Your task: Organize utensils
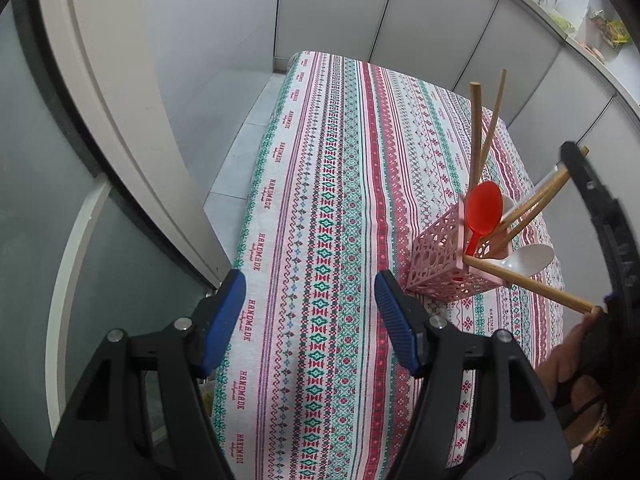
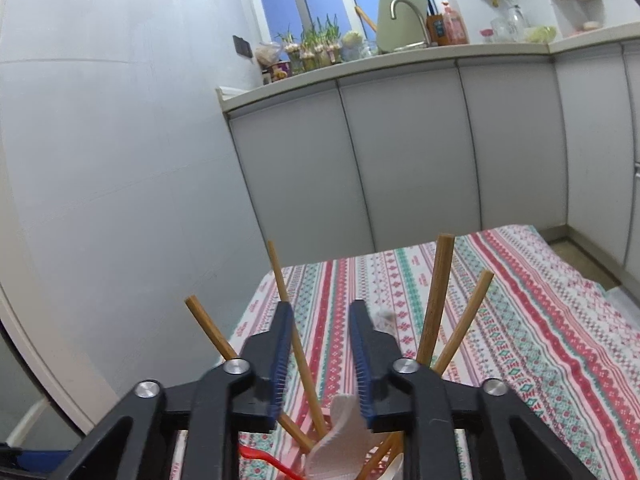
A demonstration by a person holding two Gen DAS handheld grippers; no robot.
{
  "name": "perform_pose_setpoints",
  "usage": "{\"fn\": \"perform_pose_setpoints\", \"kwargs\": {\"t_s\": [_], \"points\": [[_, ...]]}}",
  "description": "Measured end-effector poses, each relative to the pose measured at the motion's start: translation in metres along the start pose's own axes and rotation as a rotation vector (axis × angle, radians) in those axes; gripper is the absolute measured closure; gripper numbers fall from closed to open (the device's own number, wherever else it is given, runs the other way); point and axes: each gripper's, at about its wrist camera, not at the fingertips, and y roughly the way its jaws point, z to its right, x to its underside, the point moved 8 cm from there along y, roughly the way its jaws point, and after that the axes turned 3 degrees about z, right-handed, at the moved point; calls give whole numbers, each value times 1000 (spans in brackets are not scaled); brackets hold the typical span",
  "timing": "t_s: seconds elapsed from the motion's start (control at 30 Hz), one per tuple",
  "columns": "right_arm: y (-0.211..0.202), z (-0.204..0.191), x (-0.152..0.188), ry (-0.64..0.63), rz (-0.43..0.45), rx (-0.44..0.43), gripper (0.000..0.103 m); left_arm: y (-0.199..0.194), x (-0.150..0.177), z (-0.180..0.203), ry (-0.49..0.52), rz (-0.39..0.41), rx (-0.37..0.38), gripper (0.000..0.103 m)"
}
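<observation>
Left tongs (image 1: 310, 286) gape wide w/ nothing between, over the patterned cloth (image 1: 320, 200) on the counter. Right tongs (image 2: 320, 316) part-open above pink holder (image 1: 448, 260), gripping nothing; chopsticks (image 2: 434, 300) poke up round them, red spoon (image 1: 484, 208) inside. Grey cabinets (image 2: 400, 160) behind.

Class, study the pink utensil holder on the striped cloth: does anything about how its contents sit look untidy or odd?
Yes. In the pink holder the wooden chopsticks splay in all directions, and one chopstick lies nearly flat across the rim, sticking far out. The red spoon stands bowl-up.
</observation>
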Motion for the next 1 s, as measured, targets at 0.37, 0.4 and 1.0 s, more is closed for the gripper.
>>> {"fn": "perform_pose_setpoints", "kwargs": {"t_s": [0.37,0.4,1.0], "points": [[-69,16,-56,3,-49,26,48,-27,11,19,52,48,22,35],[-77,21,-59,0,-54,41,46,-33,13,24,68,59,29,33],[-247,79,-67,-9,-229,259,3,-183,56,107,226,305,38,1]]}}
